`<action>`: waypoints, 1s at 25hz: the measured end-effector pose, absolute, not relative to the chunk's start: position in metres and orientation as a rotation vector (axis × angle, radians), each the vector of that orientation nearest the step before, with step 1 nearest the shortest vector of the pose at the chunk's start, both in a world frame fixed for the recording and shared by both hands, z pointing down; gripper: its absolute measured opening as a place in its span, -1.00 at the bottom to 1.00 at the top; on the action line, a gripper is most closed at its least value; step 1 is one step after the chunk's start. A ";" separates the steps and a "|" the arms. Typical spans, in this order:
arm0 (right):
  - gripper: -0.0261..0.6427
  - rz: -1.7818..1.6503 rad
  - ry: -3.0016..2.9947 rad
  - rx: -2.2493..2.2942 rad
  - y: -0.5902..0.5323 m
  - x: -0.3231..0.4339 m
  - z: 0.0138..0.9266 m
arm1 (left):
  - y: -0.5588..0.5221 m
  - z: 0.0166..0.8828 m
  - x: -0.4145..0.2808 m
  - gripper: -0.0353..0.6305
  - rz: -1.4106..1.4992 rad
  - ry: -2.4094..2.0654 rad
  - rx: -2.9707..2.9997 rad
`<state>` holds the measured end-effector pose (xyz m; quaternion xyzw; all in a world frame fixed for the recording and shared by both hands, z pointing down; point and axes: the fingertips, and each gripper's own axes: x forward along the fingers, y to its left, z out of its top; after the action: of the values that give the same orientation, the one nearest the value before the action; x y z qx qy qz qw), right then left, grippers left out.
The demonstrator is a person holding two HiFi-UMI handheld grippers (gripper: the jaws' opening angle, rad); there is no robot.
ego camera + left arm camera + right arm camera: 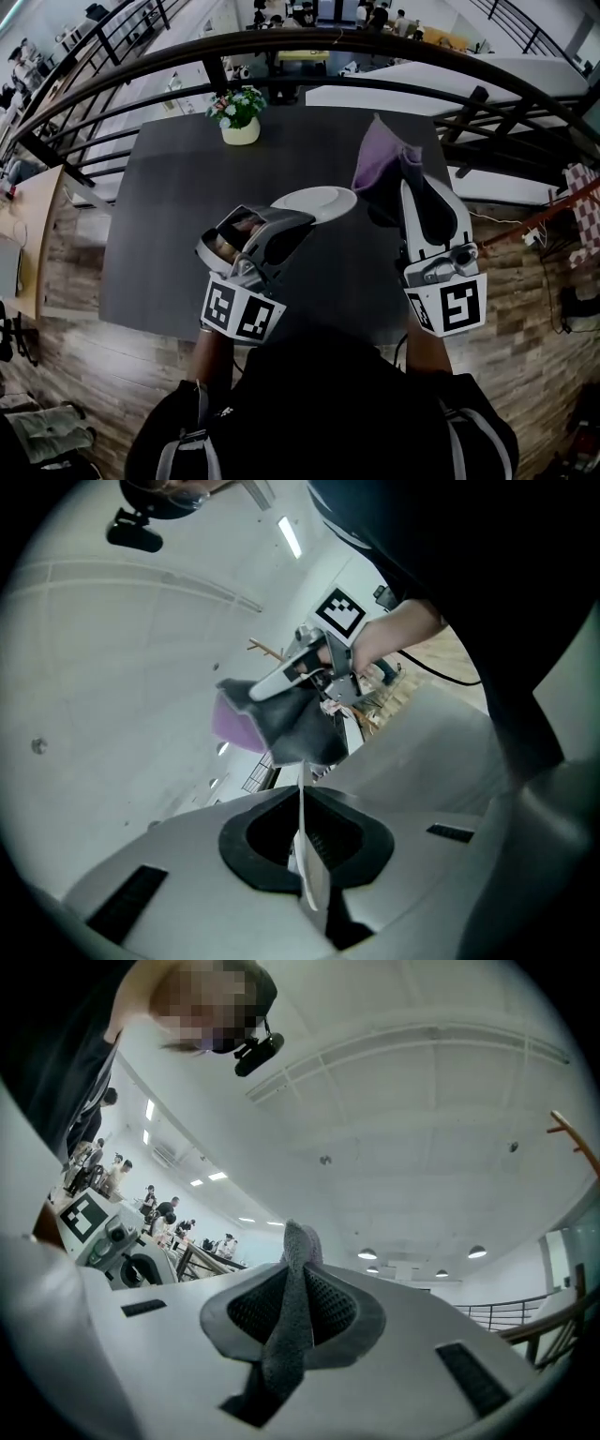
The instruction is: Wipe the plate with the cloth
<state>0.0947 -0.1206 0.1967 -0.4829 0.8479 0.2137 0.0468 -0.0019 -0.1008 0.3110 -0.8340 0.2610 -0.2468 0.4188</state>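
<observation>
We're up on a mezzanine here, with a dark table [169, 234] sitting inside a curved railing [281, 42] and a small pot of flowers [240, 120] at its far edge.

Starting at the left gripper [305, 855]: its jaws are squeezing tight on the rim of the white plate [314, 202], which is running edge-on between the pads. The plate is hanging tilted in the air above the table.

Over to the right gripper [292, 1312]: it's clamping a bunched fold of the cloth [380, 159], purple one side and grey the other. It's pointing upward, and the loose end is flopping above the jaws, just beside the plate. I can't tell whether the two are touching.

I'm reckoning that plate is stiff, glazed, slippery and breakable. On a thin rim pinch like this, a hard push far from the grip could lever it loose. The cloth looks light and limp, so it's best held bunched, as it is now, with a wad of fabric leading into the wipe.
</observation>
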 end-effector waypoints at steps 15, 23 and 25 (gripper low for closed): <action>-0.80 0.703 2.874 -1.152 -0.103 0.016 0.229 | -0.088 0.315 0.010 -0.85 -0.753 0.541 -1.848; -0.80 0.884 3.078 -1.096 -0.102 -0.002 0.266 | -0.078 0.321 0.014 -0.85 -0.772 0.483 -1.788; -0.80 0.883 3.090 -1.104 -0.104 0.001 0.269 | -0.077 0.320 0.015 -0.85 -0.768 0.477 -1.784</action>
<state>0.0009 -0.1039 0.2688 -0.3223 0.9019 0.2578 -0.1278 0.0145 -0.0766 0.3202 -0.7506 0.2008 -0.3230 0.5403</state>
